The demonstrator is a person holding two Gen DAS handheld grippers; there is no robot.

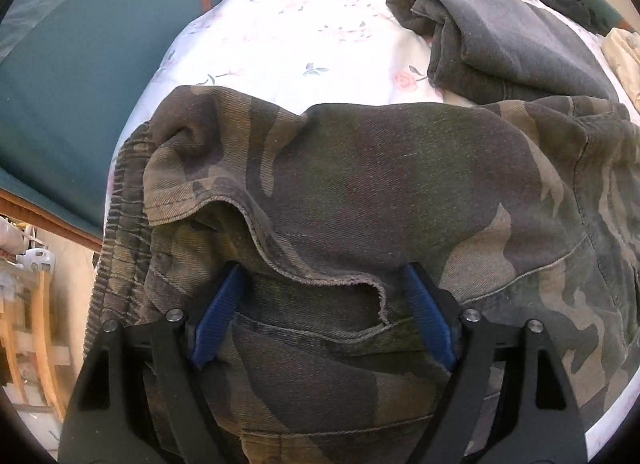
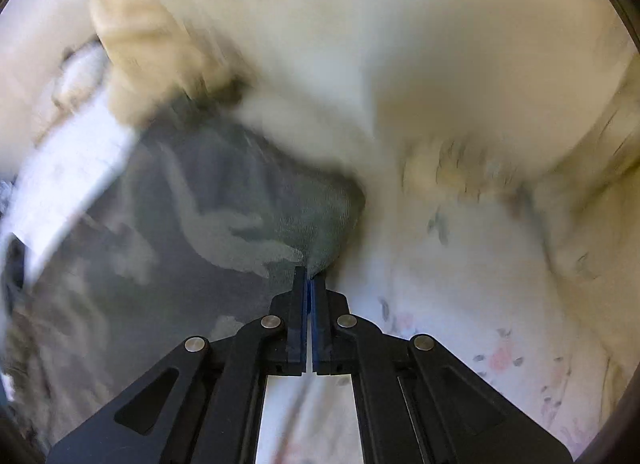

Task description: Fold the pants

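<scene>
While spread on one floral sheet: one camouflage pants, left gripper wide, right gripper pinching it.

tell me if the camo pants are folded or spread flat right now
Partly folded: on the camo pants one hemmed layer lies doubled over the pocket; the right gripper pinches an edge.

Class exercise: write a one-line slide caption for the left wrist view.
Open left gripper poised over folded camouflage pants on a floral sheet, grey pants folded beyond.
</scene>
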